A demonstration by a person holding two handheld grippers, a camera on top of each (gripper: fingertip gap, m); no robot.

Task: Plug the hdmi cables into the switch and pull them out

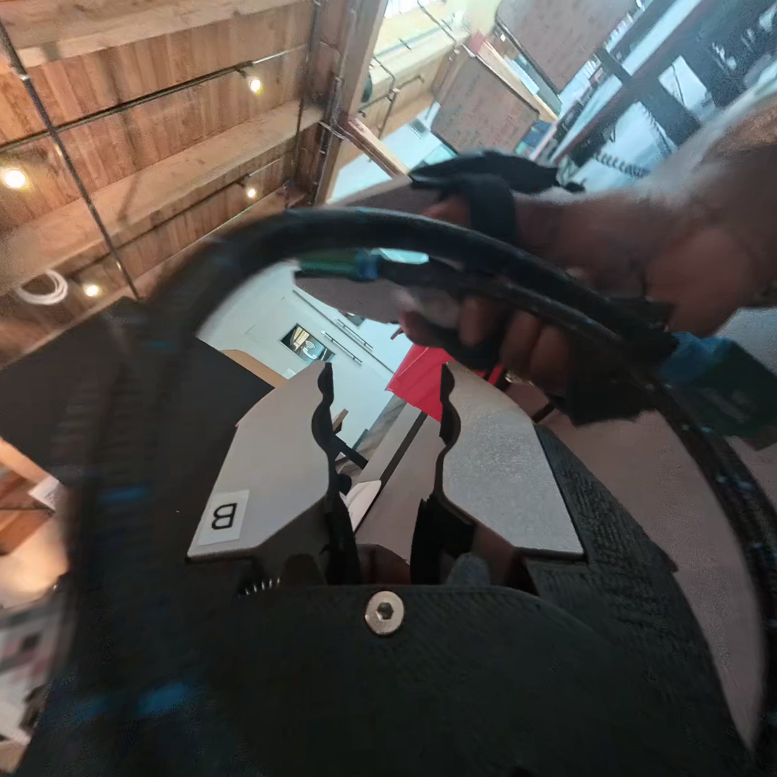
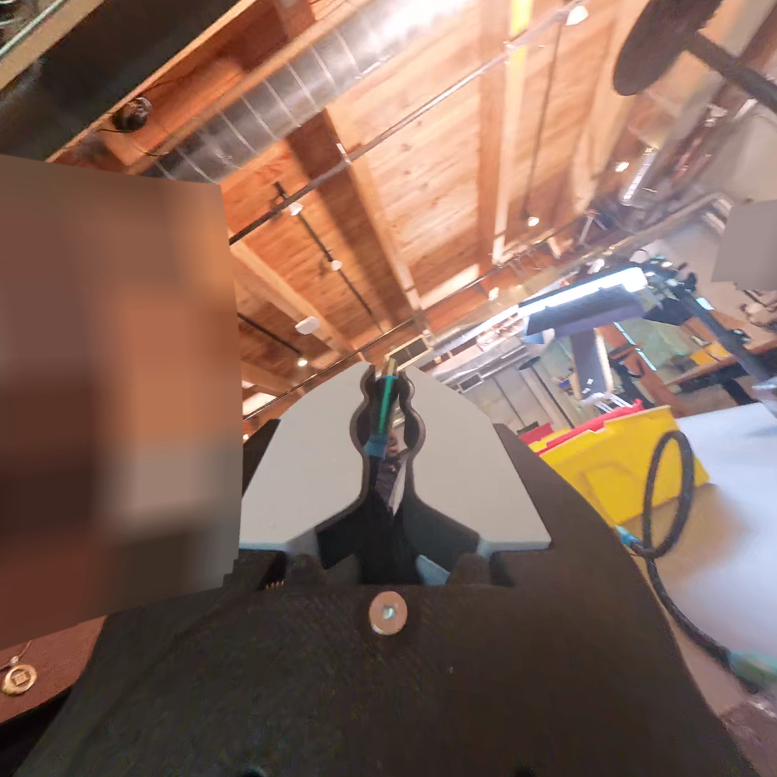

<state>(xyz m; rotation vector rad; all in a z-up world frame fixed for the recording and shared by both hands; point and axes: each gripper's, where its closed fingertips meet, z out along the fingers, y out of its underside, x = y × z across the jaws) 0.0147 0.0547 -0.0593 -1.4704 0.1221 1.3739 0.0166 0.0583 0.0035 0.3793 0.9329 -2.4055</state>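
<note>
Both grippers point up toward the wooden ceiling. My right gripper (image 2: 390, 374) is shut on an HDMI plug (image 2: 386, 399) with a green body, a blue collar and a gold tip that sticks out past the fingertips. Its black braided cable (image 2: 668, 483) loops down at the right over a white table. My left gripper (image 1: 387, 378) is open with nothing clearly between its jaws. The black cable (image 1: 378, 229) arcs across above it. The right gripper's grey finger (image 1: 357, 294), the green plug (image 1: 332, 265) and the hand holding it (image 1: 630, 260) are close above and to the right. The switch is not in view.
A yellow bin (image 2: 609, 466) and a red bin (image 2: 542, 433) stand on the white table (image 2: 740, 471) at the right. A red object (image 1: 420, 387) shows beyond the left fingers. Desks and equipment stand farther off.
</note>
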